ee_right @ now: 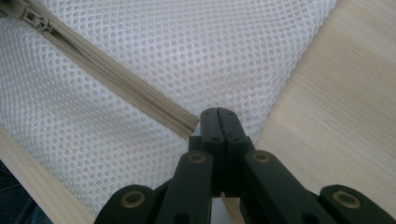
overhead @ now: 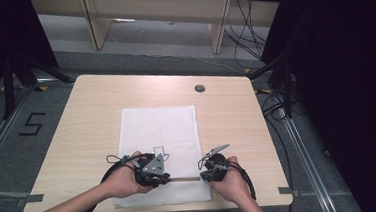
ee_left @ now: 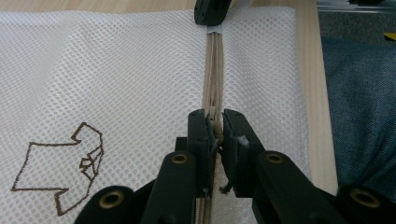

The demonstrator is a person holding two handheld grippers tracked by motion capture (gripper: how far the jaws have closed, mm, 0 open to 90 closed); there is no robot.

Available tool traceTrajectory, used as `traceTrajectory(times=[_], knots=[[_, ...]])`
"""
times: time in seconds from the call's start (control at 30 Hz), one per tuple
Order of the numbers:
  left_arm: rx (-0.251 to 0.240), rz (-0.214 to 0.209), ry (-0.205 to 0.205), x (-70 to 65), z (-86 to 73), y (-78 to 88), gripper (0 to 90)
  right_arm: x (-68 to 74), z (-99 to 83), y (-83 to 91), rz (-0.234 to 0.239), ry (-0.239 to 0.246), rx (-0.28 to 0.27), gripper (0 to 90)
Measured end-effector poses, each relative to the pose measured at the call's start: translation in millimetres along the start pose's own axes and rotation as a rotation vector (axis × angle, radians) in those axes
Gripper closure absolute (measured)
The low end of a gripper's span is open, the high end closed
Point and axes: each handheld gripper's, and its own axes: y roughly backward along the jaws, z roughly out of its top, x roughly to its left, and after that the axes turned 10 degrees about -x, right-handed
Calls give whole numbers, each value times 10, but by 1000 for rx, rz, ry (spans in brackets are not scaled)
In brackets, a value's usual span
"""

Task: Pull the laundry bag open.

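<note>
A white mesh bag (overhead: 159, 133) lies flat on the wooden table (overhead: 87, 123), its beige zipper (overhead: 186, 178) running along the near edge. A brown outline drawing (ee_left: 60, 168) is printed on the mesh. My left gripper (ee_left: 215, 114) is shut on the zipper pull (ee_left: 215, 127), seen from above at the left gripper (overhead: 169, 178). My right gripper (ee_right: 218, 111) is shut, pinching the bag at the zipper's end (ee_right: 189, 125); the right gripper (overhead: 203, 176) sits at the bag's right corner. The slider (ee_right: 35, 21) lies far along the zipper.
A round cable hole (overhead: 200, 88) sits in the table's far side. Bare wood (ee_right: 336, 107) runs beside the bag's right edge. Wooden furniture legs (overhead: 218, 31) and loose cables (overhead: 276, 110) stand beyond the table, black curtains at both sides.
</note>
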Motion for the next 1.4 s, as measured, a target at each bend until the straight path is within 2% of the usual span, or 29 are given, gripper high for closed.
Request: traceTrajectory(times=[0.03, 0.07, 0.13, 0.4, 0.5, 0.67, 0.9, 0.93, 1.0, 1.23, 1.27, 1.3, 1.4], knots=[[3, 1, -6, -1, 0, 1, 814, 12, 1, 8, -7, -18, 11, 900], [7, 1, -13, -3, 1, -1, 814, -1, 0, -1, 1, 2, -2, 900], [6, 0, -11, -3, 0, -1, 814, 12, 0, 2, 0, -16, 6, 900], [3, -2, -8, -4, -2, 3, 815, 13, 0, 3, -2, -15, 6, 900], [9, -4, -20, -1, -3, 10, 815, 13, 2, 3, -3, -13, 8, 900], [-1, 0, -6, 1, -16, 29, 815, 12, 1, 3, -3, -13, 8, 900], [6, 1, -11, 7, -25, 47, 814, 15, 1, 11, -12, -20, 15, 900], [2, 6, -11, 10, -30, 53, 815, 4, 0, -1, 0, -1, 0, 900], [-7, 4, 3, 9, -39, 61, 815, 4, 1, -1, 0, -1, 0, 900], [4, 3, -12, 12, -37, 68, 814, 4, 0, -1, -1, -1, 0, 900], [-6, 5, 3, 8, -41, 68, 815, 2, 0, -1, 0, 1, -2, 900], [-6, 5, -7, 14, -41, 72, 815, 31, 0, 8, -2, -35, 14, 900], [-3, 1, 1, 4, -44, 68, 815, 14, 1, 12, -12, -20, 16, 900]])
